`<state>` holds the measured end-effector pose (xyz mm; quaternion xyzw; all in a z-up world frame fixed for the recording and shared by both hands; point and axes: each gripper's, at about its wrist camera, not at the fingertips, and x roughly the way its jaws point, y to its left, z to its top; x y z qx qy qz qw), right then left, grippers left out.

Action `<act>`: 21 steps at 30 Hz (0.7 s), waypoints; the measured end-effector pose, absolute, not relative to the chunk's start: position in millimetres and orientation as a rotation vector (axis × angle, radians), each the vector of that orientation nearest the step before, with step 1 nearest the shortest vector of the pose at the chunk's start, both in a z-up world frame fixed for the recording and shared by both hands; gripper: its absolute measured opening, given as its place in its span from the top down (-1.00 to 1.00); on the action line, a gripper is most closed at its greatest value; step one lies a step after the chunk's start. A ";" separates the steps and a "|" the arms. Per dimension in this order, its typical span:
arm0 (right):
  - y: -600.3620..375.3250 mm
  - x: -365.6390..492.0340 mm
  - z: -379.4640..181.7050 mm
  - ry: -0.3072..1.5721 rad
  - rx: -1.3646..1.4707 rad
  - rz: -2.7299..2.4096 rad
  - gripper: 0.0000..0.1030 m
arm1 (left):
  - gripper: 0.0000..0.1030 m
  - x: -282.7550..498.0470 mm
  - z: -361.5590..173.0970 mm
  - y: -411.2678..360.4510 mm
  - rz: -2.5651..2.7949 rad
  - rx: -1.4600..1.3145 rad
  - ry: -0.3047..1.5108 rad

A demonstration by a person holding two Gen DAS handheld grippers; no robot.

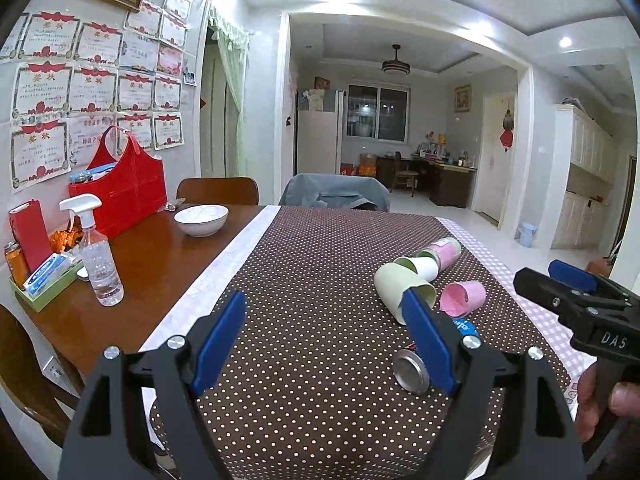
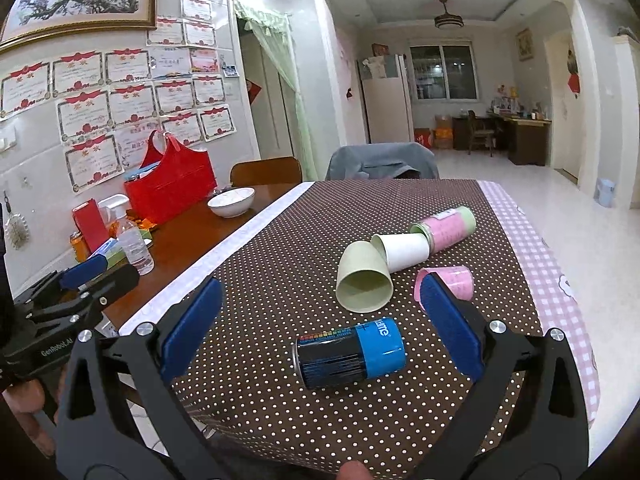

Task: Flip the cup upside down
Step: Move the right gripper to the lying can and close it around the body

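Note:
Several cups lie on their sides on the polka-dot tablecloth. A pale green cup opens toward me, also in the left wrist view. A white cup lies behind it, and a pink cup to its right, also in the left wrist view. A black and blue can lies nearest, between the right gripper's fingers but apart from them. My right gripper is open and empty. My left gripper is open and empty, left of the cups.
A pink and green canister lies behind the cups. On the bare wood at left stand a white bowl, a spray bottle, a red bag and a green tray. Chairs stand at the table's far edge.

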<state>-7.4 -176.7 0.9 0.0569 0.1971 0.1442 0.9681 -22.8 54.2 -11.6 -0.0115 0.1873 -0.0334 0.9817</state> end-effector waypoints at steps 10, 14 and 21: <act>-175.1 -6.0 -2.0 0.393 0.045 0.333 -0.88 | -0.54 -18.9 -19.2 52.7 -0.075 -0.033 0.395; -171.4 3.2 -7.0 0.412 -0.078 0.366 -0.88 | -0.54 -15.5 -23.7 53.0 -0.075 -0.035 0.404; -158.5 26.7 -29.7 0.491 -0.305 0.536 -0.88 | -0.54 -4.6 -33.0 51.7 -0.070 -0.030 0.435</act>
